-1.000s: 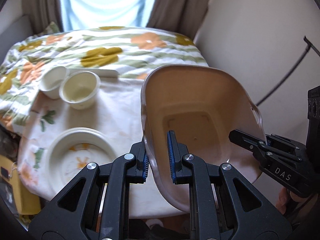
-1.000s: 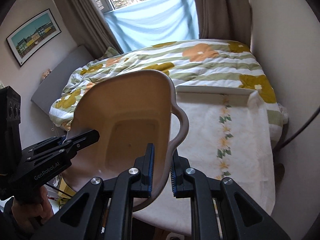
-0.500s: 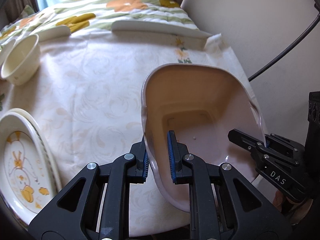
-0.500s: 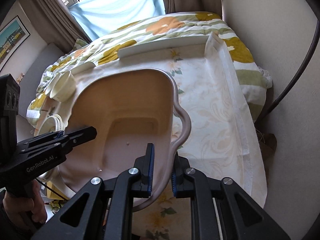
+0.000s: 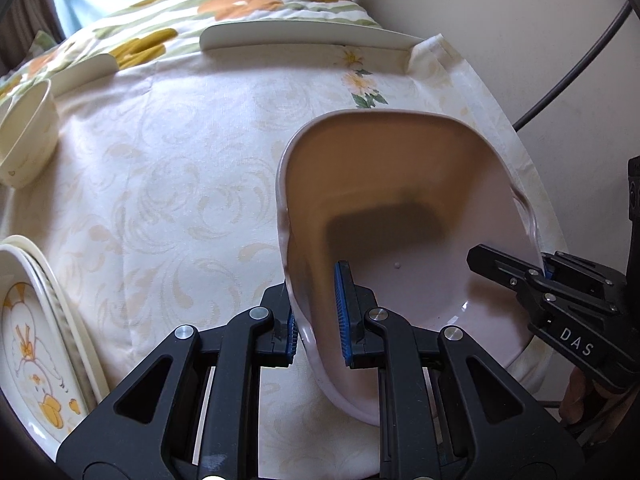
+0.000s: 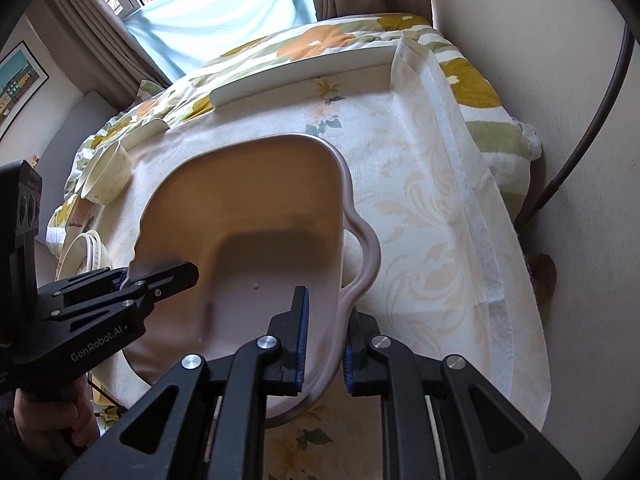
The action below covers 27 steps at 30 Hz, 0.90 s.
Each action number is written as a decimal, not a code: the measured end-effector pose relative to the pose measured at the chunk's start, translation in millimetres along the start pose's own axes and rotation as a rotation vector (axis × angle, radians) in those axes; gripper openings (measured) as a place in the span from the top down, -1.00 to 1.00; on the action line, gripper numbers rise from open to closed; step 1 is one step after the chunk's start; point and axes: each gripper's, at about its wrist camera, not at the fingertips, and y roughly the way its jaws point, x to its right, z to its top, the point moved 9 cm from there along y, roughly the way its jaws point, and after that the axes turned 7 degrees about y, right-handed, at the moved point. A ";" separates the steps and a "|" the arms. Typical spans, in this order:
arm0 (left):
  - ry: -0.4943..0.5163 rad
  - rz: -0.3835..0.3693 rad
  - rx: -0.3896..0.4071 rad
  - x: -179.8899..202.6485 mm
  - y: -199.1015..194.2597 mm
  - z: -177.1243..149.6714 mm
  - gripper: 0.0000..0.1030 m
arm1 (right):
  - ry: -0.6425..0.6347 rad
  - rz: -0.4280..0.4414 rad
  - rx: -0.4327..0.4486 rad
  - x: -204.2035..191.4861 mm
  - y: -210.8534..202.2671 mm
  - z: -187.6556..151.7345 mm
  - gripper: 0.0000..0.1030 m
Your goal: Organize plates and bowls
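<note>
- Firmly pinched between the blue pads of the left gripper point(image 5: 316, 322): the left rim of a pinkish-beige basin point(image 5: 400, 208), one pad outside the wall, one inside.
- Likewise clamped by the right gripper point(image 6: 325, 340): the opposite rim of the same basin point(image 6: 260, 208), just below its curved handle point(image 6: 366, 252), one pad inside, the other outside.
- Seen from the left wrist view at 4 o'clock: the right gripper point(image 5: 546, 276) biting the far rim, a bit of hand point(image 5: 576, 400) behind it.
- Seen from the right wrist view at 8 o'clock: the left gripper point(image 6: 128, 280) gripping the far rim, a hand point(image 6: 52, 424) wrapped around its grip below.
- Held tilted, open side toward the cameras, low over a cream tablecloth point(image 5: 180, 184) with a pale leaf pattern; cannot tell whether the underside touches the cloth.
- Empty inside apart from a tiny white speck point(image 5: 397, 266) on the bottom.
- At 9 o'clock of the left view, near the edge: a stack of plates point(image 5: 36, 336) with a yellow cartoon print.
- At 10 o'clock: a cream bowl point(image 5: 28, 136) lying tipped on its side, well apart from the basin.
- At 12 o'clock, along the far edge of the cloth: a white plate point(image 5: 304, 34) seen edge-on.
- Beyond that: a floral bedspread point(image 5: 248, 0), curtains point(image 6: 100, 52) and a bright window point(image 6: 224, 4).
- At 3 o'clock: a plain wall point(image 5: 520, 32) with a dark cable point(image 5: 576, 68) running across it.
</note>
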 end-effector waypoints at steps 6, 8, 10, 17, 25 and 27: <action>0.014 0.039 0.003 2.7 0.5 1.2 -0.57 | 0.117 0.070 -0.018 3.8 3.6 2.9 0.42; 0.024 0.052 0.014 2.0 -1.4 1.9 -0.57 | 0.172 0.090 0.004 9.5 1.8 4.0 -0.07; 0.026 0.046 0.009 1.3 -0.8 0.5 -0.57 | 0.220 0.126 0.000 13.4 1.5 4.5 -0.17; 0.033 0.057 0.020 0.5 -10.6 -0.2 -0.57 | 0.216 0.114 0.017 9.0 -10.9 6.0 -0.17; 0.039 0.101 0.072 -0.4 -67.8 2.3 -0.57 | 0.103 0.099 0.088 -13.6 -60.3 13.9 -0.17; 0.033 0.121 0.096 -4.9 -90.6 1.9 -0.57 | 0.052 0.099 0.114 -25.5 -77.4 15.7 -0.17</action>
